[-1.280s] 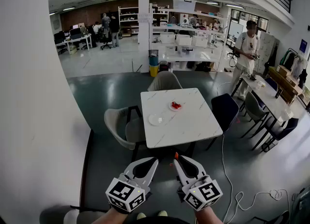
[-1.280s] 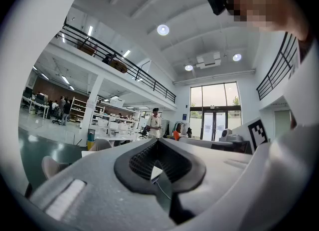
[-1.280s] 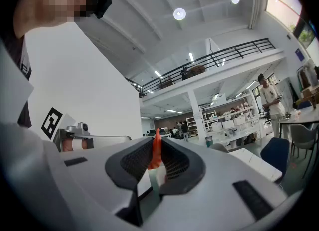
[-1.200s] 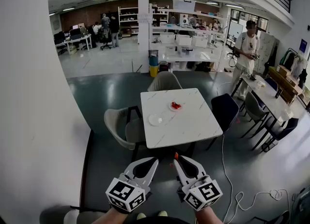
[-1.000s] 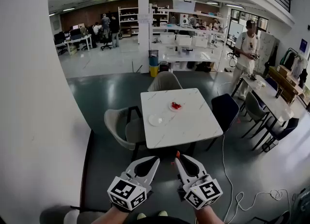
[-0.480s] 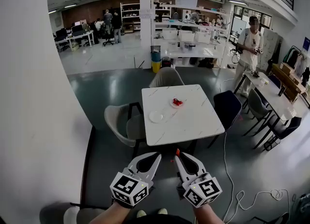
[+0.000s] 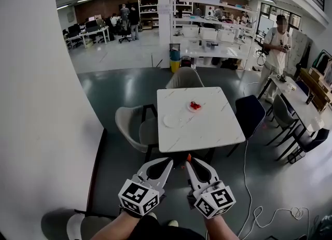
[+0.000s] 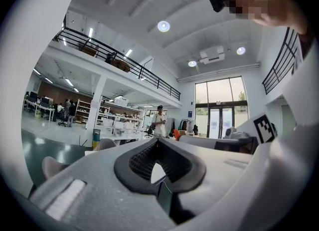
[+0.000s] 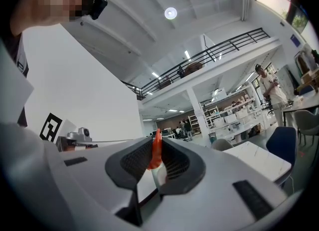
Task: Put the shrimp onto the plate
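The fingers [image 9: 130, 164] of your right gripper [image 7: 189, 159] are pressed together on a thin orange-red shrimp [image 9: 156, 150], which stands up between the dark pads with its tip poking past them. The fingers [image 8: 130, 161] of your left gripper [image 7: 168, 161] meet at their tips with nothing between them. You hold both grippers side by side, low and close to your body, well apart from the table [image 7: 207, 130]. On that white marble-look top sits an empty white plate [image 7: 170, 121] near its left edge, and further back a second plate [image 7: 190, 109] carries small red pieces [image 7: 195, 104], too small to identify. Two beige chairs stand at the table, one at the far side [image 7: 184, 78] and one at the left [image 7: 129, 127]; a dark blue chair [image 7: 251, 114] stands at the right. A white cable [image 7: 259, 217] trails over the grey floor on your right. A white wall [image 7: 41, 104] fills your left, and a person [image 7: 275, 52] stands by other tables at the far right of the large hall.
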`<state>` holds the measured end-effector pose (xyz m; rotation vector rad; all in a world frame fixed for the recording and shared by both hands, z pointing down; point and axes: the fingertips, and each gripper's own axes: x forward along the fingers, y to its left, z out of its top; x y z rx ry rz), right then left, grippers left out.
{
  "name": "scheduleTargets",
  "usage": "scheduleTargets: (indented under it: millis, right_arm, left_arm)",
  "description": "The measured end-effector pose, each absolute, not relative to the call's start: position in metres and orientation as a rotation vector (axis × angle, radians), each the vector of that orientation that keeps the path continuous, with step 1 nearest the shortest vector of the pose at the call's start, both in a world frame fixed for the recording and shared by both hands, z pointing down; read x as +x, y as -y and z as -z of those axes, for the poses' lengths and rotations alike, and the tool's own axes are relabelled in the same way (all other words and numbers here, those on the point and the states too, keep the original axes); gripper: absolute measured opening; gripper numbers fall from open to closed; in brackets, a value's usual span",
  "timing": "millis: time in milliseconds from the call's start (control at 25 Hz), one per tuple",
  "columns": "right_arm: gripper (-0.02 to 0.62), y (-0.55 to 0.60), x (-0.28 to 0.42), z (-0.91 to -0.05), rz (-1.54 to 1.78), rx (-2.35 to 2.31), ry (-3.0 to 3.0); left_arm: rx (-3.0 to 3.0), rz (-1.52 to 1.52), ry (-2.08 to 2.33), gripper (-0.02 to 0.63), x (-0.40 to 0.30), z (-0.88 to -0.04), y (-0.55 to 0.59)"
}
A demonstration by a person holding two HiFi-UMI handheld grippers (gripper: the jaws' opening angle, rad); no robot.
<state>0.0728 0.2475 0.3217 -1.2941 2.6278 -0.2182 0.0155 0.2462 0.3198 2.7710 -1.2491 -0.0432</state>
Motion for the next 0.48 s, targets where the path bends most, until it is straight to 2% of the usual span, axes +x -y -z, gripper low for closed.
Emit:
scheduleTargets:
  millis: [480]
  right_arm:
    - [0.058, -0.190, 0.071, -0.329, 0.251, -1.337, -2.635]
  left_arm:
    - [2.744, 0.078, 1.224, 0.008, 0.010, -0.326, -0.180]
